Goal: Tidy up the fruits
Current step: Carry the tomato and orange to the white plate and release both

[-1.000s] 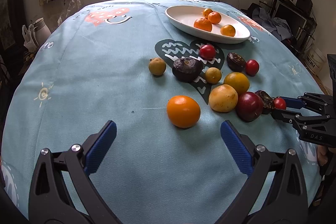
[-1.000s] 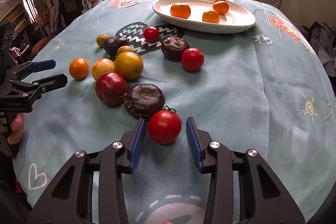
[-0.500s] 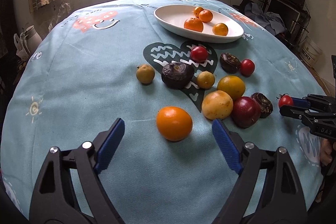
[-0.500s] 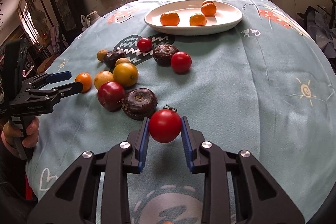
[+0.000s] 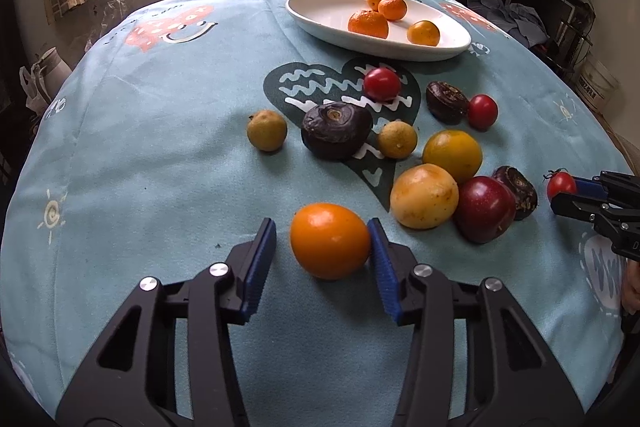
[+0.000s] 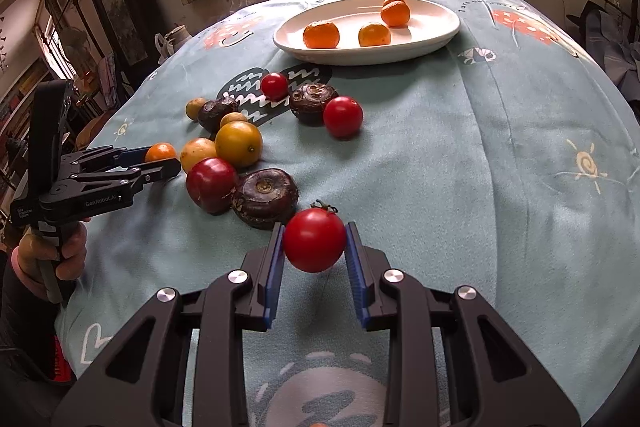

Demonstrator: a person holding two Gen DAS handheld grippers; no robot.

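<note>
My right gripper is shut on a red tomato and holds it above the cloth; it also shows in the left wrist view. My left gripper straddles an orange that lies on the cloth. Its right pad touches the orange and a small gap stays at the left pad. The left gripper also shows in the right wrist view. A white oval plate with several oranges stands at the far side.
Loose fruit lies in the middle of the blue tablecloth: yellow fruits, a dark red fruit, red tomatoes, dark purple fruits. A jug stands off the left edge. Clutter stands at the right.
My left gripper has moved forward and narrowed around the orange. My right gripper closed on the red tomato and lifted it off the cloth.
</note>
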